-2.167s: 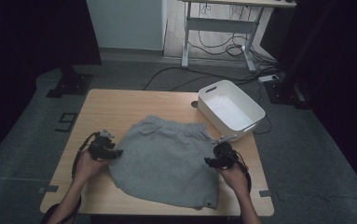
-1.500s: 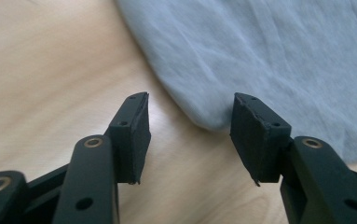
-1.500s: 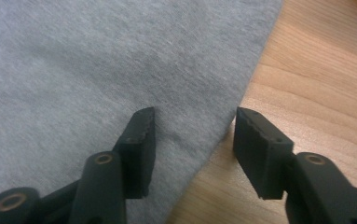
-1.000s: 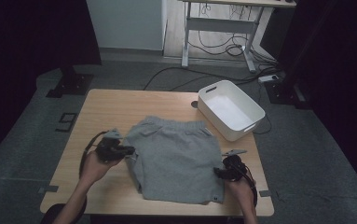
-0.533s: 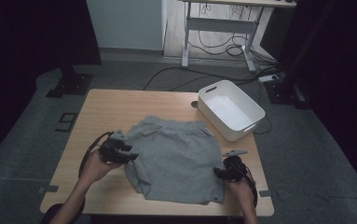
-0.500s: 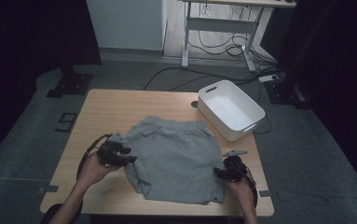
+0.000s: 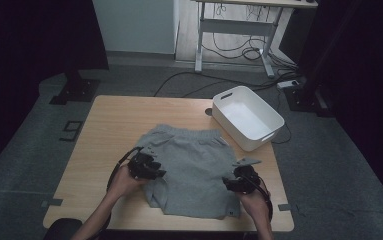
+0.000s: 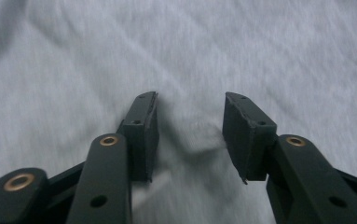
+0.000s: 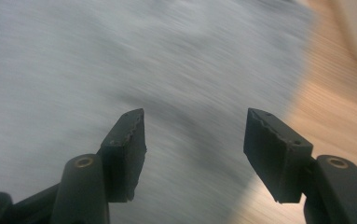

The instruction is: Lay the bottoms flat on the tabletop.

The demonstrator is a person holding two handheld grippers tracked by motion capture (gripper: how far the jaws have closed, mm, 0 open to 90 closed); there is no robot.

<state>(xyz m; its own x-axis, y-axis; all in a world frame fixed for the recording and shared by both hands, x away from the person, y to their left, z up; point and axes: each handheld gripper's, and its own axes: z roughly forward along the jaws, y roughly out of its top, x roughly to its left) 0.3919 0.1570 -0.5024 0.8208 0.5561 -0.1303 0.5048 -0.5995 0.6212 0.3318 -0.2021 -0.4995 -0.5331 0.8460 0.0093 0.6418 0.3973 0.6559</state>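
1. Broadly, the wooden table (image 7: 109,120) is carrying everything, with grey shorts (image 7: 191,167) lying partly folded near its front edge.
2. Off to the far right corner, a white bin (image 7: 249,117) is sitting apart from the cloth.
3. Left gripper (image 8: 190,123) is hovering over the shorts' left side, jaws spread (having just closed slightly), nothing pinched.
4. Right gripper (image 9: 192,140) is hanging over the right hem, jaws parting, gripping nothing.

Overhead view; two close gripper views

Grey shorts (image 7: 191,167), white bin (image 7: 247,116), black grippers
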